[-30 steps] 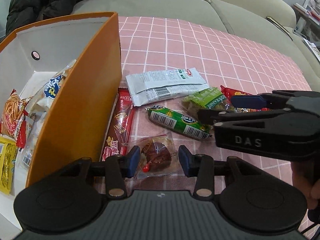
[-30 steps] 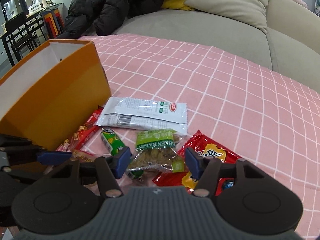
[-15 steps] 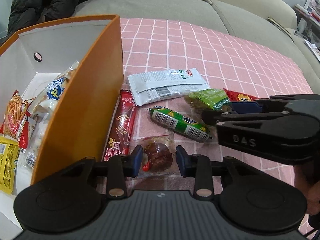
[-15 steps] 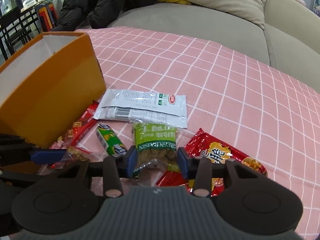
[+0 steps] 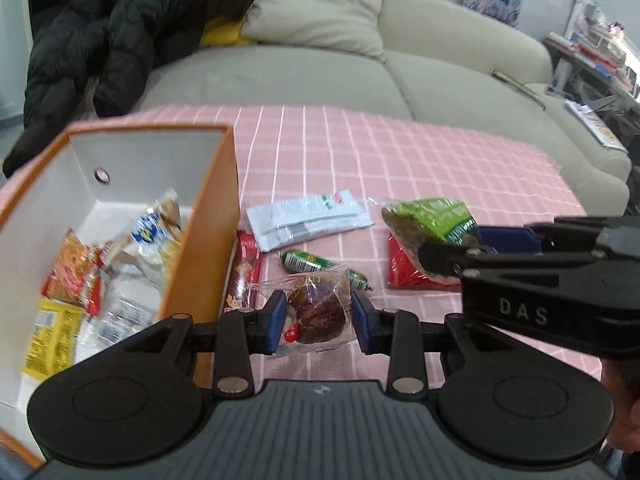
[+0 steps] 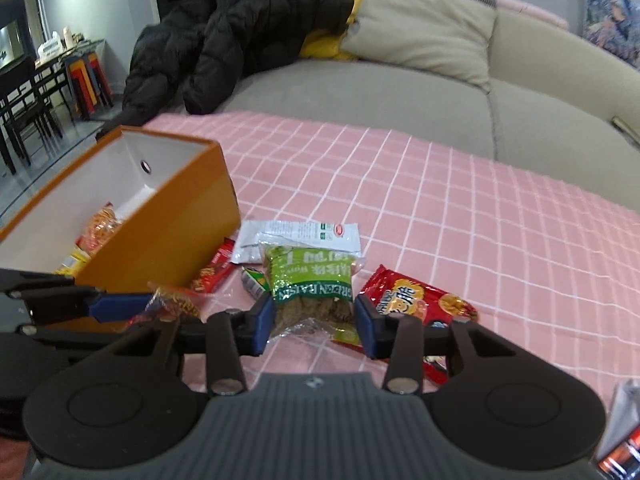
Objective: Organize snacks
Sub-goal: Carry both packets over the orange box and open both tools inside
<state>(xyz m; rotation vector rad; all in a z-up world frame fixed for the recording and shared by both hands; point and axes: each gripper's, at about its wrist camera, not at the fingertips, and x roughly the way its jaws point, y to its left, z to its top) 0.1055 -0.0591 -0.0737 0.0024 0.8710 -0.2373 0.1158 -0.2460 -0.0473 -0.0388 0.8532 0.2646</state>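
2 packets are up off the cloth at once, 1 in each gripper, and the coming move turns on where the orange box lies from each.

Left wrist view: the left gripper [image 5: 319,316] has its blue pads closed on a clear packet with a dark brown snack [image 5: 318,312], pinched across its width, the crinkled wrapper spreading above the pads. The orange box [image 5: 200,248] stands just to the left, its long axis running from near to far, its open top already holding several packets. Its right wall is right beside the left pad, so this hand is the nearer of the 2. Further right, the right gripper [image 5: 460,250] carries the green raisin packet [image 5: 430,222].

Right wrist view: the right gripper's blue pads are closed on the green raisin packet's lower half, its top standing away from the camera. The box is well to the left, with the left gripper [image 6: 120,304] and its packet between. On the pink checked cloth [image 6: 440,208] remain a white sachet [image 6: 296,236], a red bar [image 6: 212,272], a small green stick [image 6: 254,280] and a red chip packet [image 6: 416,300]. My guess is that the left hand should drop first, clearing the right hand's way.
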